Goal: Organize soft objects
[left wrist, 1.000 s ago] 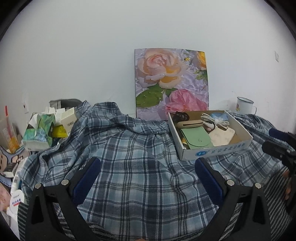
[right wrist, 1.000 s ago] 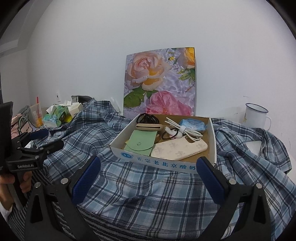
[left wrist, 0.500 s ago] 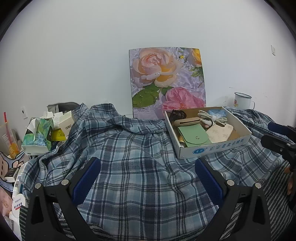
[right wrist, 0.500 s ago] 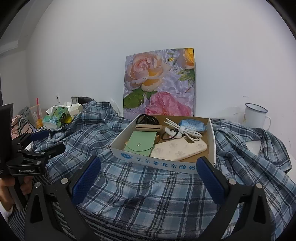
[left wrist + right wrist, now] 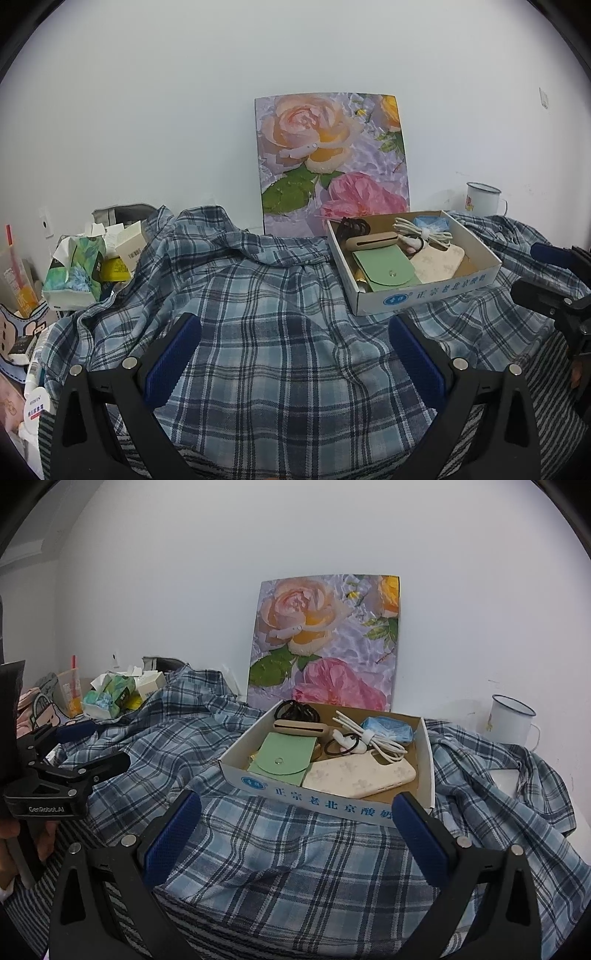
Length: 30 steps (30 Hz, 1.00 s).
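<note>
Across the surface the plaid shirt [image 5: 266, 332] lies spread and rumpled, same as a second ago, though both views have shifted slightly (box sits a bit lower and closer in frame now). Left gripper [image 5: 293, 354] and right gripper [image 5: 295, 827] hover above it, jaws released, nothing held. Cardboard box [image 5: 332, 805] rests on the shirt, holding a green pouch [image 5: 282, 757], white cable [image 5: 373, 736], hair ties [image 5: 295, 710] and a phone case [image 5: 360, 777].

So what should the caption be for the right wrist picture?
Open right tongs hover over a plaid shirt, facing a cardboard box of small things.
</note>
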Each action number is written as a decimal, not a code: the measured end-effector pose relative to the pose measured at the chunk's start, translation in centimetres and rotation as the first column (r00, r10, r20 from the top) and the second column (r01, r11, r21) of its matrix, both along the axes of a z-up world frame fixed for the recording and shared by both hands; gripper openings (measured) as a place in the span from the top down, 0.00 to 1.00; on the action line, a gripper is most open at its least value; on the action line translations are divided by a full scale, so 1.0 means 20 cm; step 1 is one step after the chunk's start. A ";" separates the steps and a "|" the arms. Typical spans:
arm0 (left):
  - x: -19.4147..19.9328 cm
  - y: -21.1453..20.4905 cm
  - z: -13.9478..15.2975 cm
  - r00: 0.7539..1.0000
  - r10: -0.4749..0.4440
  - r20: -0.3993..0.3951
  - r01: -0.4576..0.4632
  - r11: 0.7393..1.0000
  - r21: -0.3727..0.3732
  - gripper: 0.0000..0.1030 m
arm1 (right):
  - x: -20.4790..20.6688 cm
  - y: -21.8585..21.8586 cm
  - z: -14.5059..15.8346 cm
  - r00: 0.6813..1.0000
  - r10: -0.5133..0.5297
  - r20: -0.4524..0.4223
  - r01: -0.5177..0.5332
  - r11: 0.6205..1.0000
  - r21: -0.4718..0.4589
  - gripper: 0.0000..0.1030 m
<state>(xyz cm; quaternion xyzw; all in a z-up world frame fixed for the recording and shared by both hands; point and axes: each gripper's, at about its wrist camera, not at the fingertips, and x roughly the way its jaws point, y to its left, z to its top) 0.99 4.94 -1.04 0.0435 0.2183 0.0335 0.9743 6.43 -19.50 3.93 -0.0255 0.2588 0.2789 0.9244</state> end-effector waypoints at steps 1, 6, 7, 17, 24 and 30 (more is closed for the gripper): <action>0.00 0.00 0.00 1.000 0.000 0.000 0.000 1.000 0.002 0.00 | 0.00 0.01 0.00 1.000 0.000 0.003 0.000 1.000 -0.006 0.00; -0.02 0.01 0.01 1.000 -0.008 0.021 0.008 1.000 0.001 0.00 | 0.00 0.03 0.00 1.000 0.021 0.009 -0.021 0.999 -0.026 0.00; -0.02 0.01 0.01 1.000 -0.008 0.018 0.008 1.000 0.001 0.00 | 0.00 0.03 0.00 1.000 0.020 0.006 -0.020 0.999 -0.024 0.00; -0.02 -0.02 0.01 1.000 -0.024 0.020 0.023 0.999 0.048 0.00 | 0.01 0.01 -0.01 1.000 0.018 -0.011 -0.018 1.000 -0.007 0.00; -0.02 -0.01 0.00 1.000 -0.026 0.016 0.026 0.999 0.027 0.00 | 0.01 0.02 -0.01 1.000 0.018 -0.004 -0.018 1.000 -0.017 0.00; -0.01 -0.01 0.00 1.000 -0.022 0.006 0.022 0.999 0.025 0.00 | 0.01 0.02 -0.01 1.000 0.016 -0.008 -0.016 1.000 -0.018 0.00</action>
